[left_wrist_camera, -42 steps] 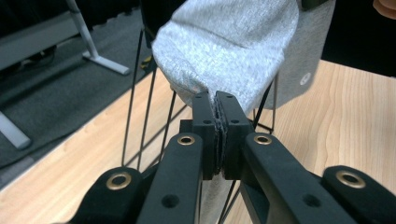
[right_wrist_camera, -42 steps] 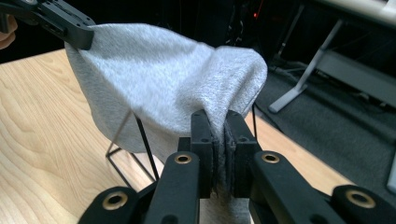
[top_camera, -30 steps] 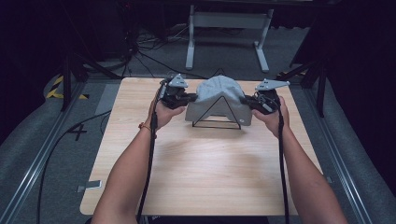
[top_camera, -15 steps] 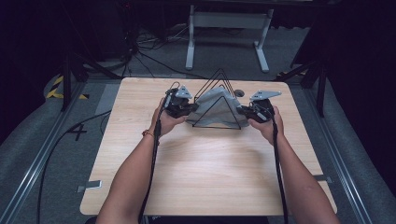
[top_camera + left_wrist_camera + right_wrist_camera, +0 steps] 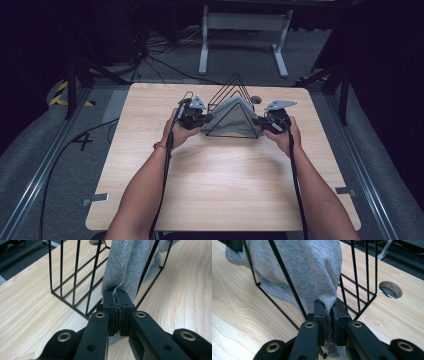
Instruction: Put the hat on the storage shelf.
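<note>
Two claws, left claw [image 5: 117, 293] and right claw [image 5: 329, 303], clamped on grey cloth [image 5: 231, 116], draped inside black wire rack [image 5: 235, 85], on wooden table [image 5: 220, 185].

Overhead, two close views share rack [image 5: 232, 112].

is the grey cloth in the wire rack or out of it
In. The grey cloth hangs between the black wires of the rack, with each end pinched by a gripper: left gripper, right gripper.
</note>
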{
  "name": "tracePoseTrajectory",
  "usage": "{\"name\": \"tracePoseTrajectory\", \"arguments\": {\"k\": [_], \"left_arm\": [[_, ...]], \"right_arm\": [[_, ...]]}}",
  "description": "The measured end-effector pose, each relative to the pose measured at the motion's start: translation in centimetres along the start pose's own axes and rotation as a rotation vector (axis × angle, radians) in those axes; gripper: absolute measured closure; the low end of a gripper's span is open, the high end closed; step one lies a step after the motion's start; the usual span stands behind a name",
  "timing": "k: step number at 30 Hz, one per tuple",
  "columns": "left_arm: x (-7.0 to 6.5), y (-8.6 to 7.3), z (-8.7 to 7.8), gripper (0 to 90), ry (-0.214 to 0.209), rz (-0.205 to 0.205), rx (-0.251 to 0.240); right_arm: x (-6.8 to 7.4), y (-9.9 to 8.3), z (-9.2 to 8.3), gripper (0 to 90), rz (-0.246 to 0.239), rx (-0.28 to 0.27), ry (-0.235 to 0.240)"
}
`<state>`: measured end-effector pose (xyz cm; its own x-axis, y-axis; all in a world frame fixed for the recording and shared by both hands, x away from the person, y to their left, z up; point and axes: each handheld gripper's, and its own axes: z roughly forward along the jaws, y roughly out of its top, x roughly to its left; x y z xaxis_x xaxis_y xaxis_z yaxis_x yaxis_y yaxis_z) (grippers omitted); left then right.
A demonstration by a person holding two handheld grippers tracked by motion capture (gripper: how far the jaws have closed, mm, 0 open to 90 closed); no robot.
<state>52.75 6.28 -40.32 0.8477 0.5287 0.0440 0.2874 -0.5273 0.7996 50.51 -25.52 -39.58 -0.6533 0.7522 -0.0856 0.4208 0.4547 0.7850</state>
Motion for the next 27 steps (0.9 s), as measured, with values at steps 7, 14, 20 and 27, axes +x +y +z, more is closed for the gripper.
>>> {"name": "tracePoseTrajectory", "arguments": {"k": [7,14,20,27], "left_arm": [[-0.1,0.3,-1.3,85.9,0.027,0.01,-0.01],[-0.5,0.3,-3.6,81.9,0.052,0.04,-0.004],[-1.4,-0.9,-6.0,79.2,0.061,0.083,0.015],[-2.1,-2.6,-8.7,77.0,0.071,0.1,0.035]], "right_arm": [[0.1,0.4,-0.8,82.0,-0.017,0.0,-0.015],[0.1,0.7,-2.5,76.0,-0.026,-0.015,-0.041],[0.3,0.3,-4.6,69.9,-0.033,-0.031,-0.052],[0.8,-0.4,-7.3,67.6,-0.073,-0.035,-0.05]]}}
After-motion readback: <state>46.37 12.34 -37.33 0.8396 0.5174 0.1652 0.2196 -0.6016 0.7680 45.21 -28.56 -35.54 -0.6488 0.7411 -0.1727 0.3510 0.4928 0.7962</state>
